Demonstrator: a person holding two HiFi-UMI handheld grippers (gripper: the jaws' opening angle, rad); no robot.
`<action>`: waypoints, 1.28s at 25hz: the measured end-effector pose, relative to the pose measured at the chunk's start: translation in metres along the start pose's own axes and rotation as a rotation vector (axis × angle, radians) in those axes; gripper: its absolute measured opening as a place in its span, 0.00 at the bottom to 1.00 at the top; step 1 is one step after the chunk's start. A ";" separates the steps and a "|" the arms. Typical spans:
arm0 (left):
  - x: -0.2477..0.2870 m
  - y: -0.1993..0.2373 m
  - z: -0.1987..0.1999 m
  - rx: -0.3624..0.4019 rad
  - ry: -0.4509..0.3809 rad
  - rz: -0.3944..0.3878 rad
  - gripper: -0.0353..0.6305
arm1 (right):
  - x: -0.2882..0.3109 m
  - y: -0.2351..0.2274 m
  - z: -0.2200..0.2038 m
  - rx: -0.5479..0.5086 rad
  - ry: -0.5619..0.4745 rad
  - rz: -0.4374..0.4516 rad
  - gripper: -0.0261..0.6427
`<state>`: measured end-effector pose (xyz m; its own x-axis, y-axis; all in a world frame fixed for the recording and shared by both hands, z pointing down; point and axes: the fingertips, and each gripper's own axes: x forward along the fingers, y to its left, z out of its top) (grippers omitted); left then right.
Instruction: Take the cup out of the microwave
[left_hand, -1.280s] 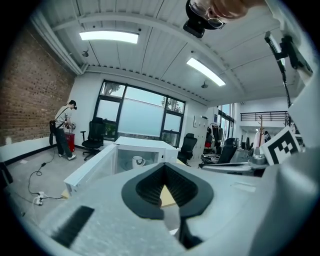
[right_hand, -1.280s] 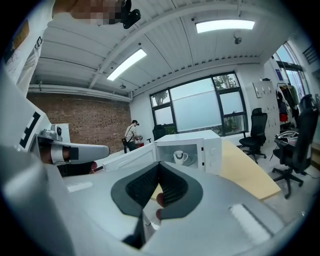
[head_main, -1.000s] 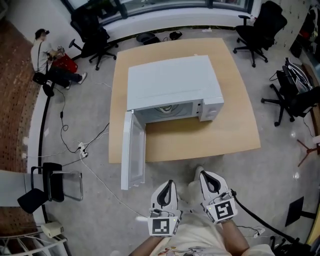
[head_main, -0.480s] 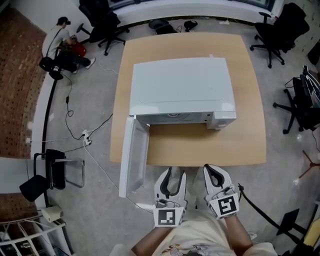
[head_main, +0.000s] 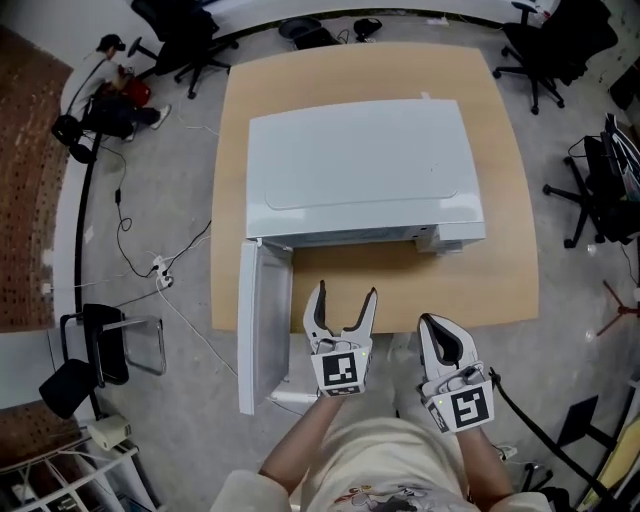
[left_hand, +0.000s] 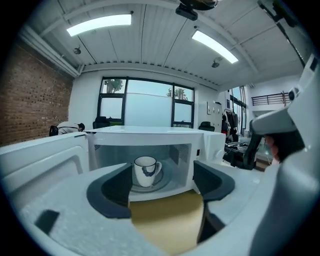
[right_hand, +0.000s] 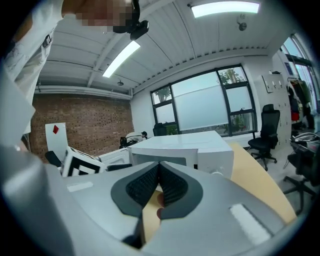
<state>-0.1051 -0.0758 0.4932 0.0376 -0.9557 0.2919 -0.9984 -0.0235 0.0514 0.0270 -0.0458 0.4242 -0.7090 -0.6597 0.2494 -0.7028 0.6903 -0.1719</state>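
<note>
The white microwave stands on the wooden table with its door swung open to the left. In the left gripper view a white cup with a dark blue mark stands upright on the turntable inside the microwave. My left gripper hovers over the table's front edge and points at the cavity; its jaws are opening, nothing between them. My right gripper hangs back off the table's front edge, shut and empty. The head view hides the cup.
Black office chairs ring the table's far and right sides. A person sits on the floor at far left. Cables trail over the floor beside the open door, and a small black chair stands to the left.
My left gripper has moved forward to the table's front edge and its jaws have gone from shut to wide apart. The right gripper came forward a little and stays shut.
</note>
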 end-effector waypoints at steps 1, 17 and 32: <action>0.014 0.006 -0.004 0.004 -0.001 0.007 0.63 | 0.001 0.000 0.001 0.006 -0.001 -0.003 0.05; 0.169 0.071 -0.053 0.021 0.030 0.012 0.78 | 0.032 0.030 -0.034 0.084 0.111 0.004 0.05; 0.200 0.070 -0.048 0.099 0.025 -0.001 0.65 | 0.047 0.010 -0.037 0.075 0.121 -0.016 0.05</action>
<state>-0.1651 -0.2550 0.6010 0.0380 -0.9481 0.3157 -0.9976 -0.0540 -0.0423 -0.0115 -0.0592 0.4692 -0.6883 -0.6267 0.3654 -0.7198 0.6526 -0.2366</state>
